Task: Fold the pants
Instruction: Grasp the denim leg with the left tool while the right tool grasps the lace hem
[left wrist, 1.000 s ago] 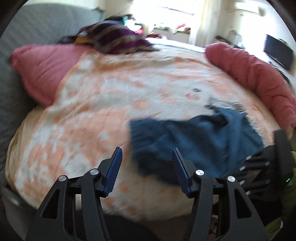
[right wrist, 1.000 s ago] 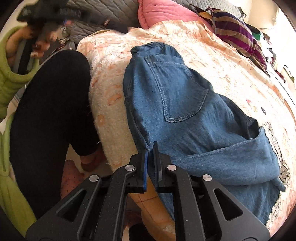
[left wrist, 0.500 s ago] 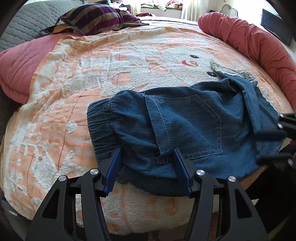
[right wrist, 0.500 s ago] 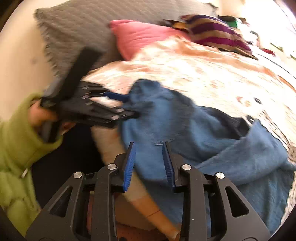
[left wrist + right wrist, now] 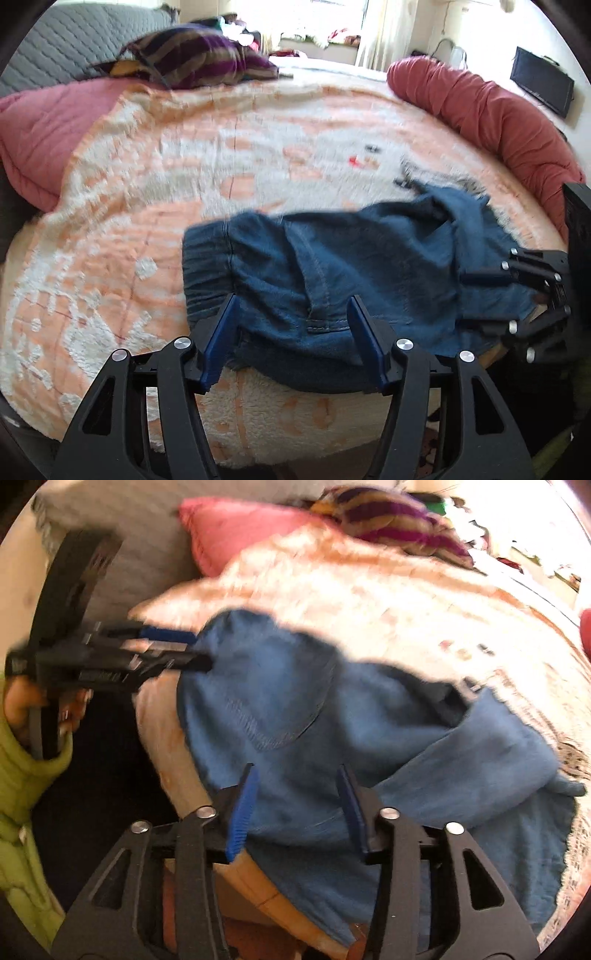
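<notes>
Both claws are standing wide open and holding nothing. Left gripper (image 5: 291, 338) is hanging over the near edge of the blue pants (image 5: 354, 273), close to the stretchy waistband (image 5: 207, 258). Right gripper (image 5: 297, 808) is hovering over the pants' other end, with cloth lying between its spread fingers but not pinched.

Pants are lying in a bunched heap at the near edge of the bed, on the fuzzy orange blanket (image 5: 147, 184). One leg is flopping back over the rest, so a rough fold is looking started. It is not looking neat or flat yet. Smoothing and more folding are still waiting, I think.

Pink pillow (image 5: 40, 136) and striped pillow (image 5: 195, 61) are sitting well apart from the pants.
</notes>
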### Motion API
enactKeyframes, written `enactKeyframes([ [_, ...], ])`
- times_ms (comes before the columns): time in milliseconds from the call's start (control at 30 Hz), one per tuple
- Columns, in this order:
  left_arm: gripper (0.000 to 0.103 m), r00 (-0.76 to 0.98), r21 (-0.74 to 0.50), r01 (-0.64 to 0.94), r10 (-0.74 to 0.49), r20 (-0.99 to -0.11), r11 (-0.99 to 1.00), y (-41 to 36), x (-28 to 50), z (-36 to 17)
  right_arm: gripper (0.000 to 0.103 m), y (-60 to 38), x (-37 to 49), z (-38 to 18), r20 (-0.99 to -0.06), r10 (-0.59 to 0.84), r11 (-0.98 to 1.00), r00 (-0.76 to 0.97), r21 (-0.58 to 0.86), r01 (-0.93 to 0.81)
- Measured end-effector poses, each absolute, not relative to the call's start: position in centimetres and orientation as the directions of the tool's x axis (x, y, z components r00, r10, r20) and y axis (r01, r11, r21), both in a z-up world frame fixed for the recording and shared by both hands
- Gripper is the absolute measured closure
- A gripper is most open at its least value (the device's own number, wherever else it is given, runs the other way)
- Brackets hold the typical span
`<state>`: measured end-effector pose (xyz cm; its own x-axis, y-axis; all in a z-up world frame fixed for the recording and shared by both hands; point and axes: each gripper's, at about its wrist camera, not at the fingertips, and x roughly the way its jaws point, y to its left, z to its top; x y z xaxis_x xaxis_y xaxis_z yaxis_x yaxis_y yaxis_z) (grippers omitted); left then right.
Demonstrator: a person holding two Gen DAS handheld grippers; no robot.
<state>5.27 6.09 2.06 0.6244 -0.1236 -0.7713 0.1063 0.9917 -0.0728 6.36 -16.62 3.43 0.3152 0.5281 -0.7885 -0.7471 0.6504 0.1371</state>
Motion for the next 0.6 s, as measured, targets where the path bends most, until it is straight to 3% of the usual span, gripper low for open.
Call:
enactKeyframes([
  [233, 0.035, 0.664, -0.071, 0.151, -0.154, -0.732, 0.986, 3.9, 4.4, 4.9, 0.053, -20.7, 8.9, 5.5, -0.727, 0.529, 0.752, 0.439, 0.161, -0.639],
  [600, 0.031, 0.546, -0.221, 0.343, -0.385, -0.744, 0.913, -3.6, 6.8, 3.3, 0.037, -26.1, 13.2, 7.5, -0.688, 0.465, 0.859, 0.557, 0.199, -0.471],
])
